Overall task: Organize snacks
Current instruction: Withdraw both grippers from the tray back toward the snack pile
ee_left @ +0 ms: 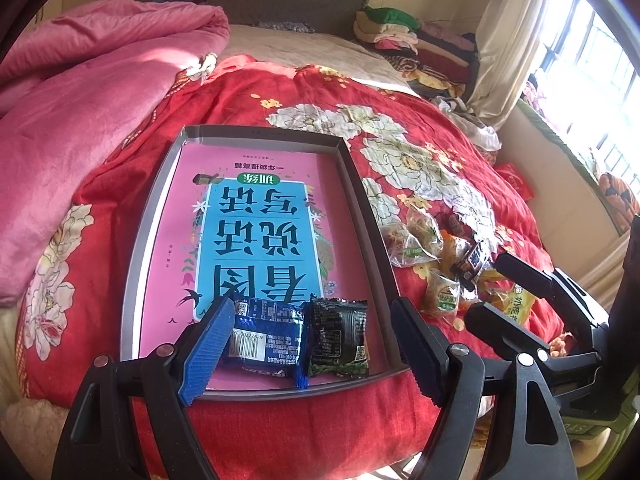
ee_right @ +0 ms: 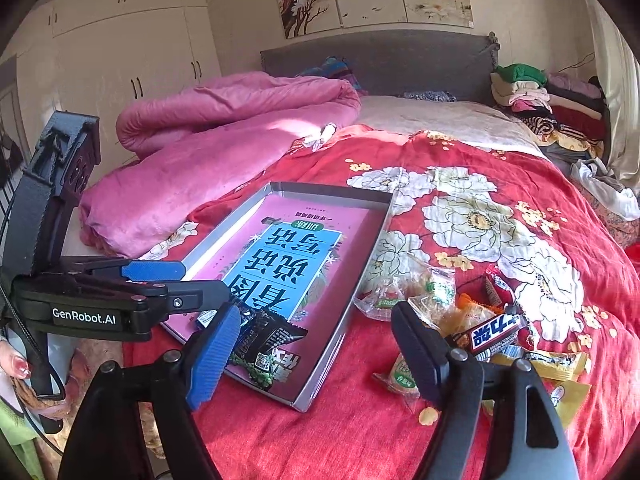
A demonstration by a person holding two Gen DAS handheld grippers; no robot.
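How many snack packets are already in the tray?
2: a blue packet at the grey tray's near end, and a dark green packet right beside it, touching. Both grippers are open and empty.

The right hand-held gripper [ee_right: 312,354] hangs with its jaws wide apart and nothing between them, above the near corner of a grey tray [ee_right: 362,264] on the red floral bed cover [ee_right: 500,184]. A dark green snack packet [ee_right: 266,346] lies in that tray on a pink book [ee_right: 280,252]. Loose snacks [ee_right: 460,316] lie right of the tray. The left hand-held gripper [ee_right: 168,280] reaches in from the left.
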